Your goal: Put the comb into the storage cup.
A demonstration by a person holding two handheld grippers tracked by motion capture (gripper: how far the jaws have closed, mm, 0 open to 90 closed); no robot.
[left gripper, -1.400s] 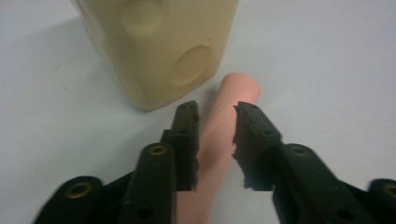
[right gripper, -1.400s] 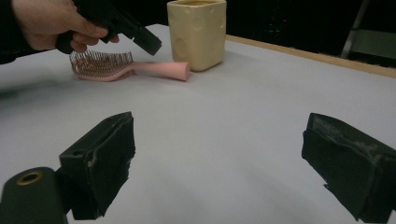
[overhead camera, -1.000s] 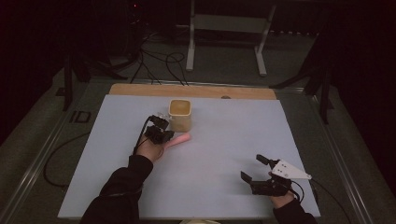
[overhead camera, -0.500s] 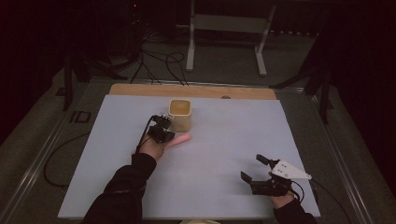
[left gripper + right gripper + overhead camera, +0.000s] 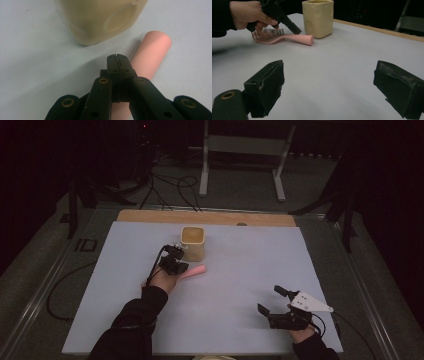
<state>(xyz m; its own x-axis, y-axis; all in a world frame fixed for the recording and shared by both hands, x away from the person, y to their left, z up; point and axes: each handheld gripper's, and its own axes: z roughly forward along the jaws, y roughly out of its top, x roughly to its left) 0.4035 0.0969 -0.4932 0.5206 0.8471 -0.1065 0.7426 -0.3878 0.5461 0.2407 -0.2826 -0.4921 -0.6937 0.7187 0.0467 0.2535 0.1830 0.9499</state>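
Pink hairbrush (image 5: 283,37) beside beige cup (image 5: 192,242) — closed left tool (image 5: 117,58) above its handle.

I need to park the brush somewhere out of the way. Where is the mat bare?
Bare: the white mat between the two grippers, its whole right half behind the right gripper, and its left edge. Crowded: around the beige cup, where the pink hairbrush and left gripper sit.
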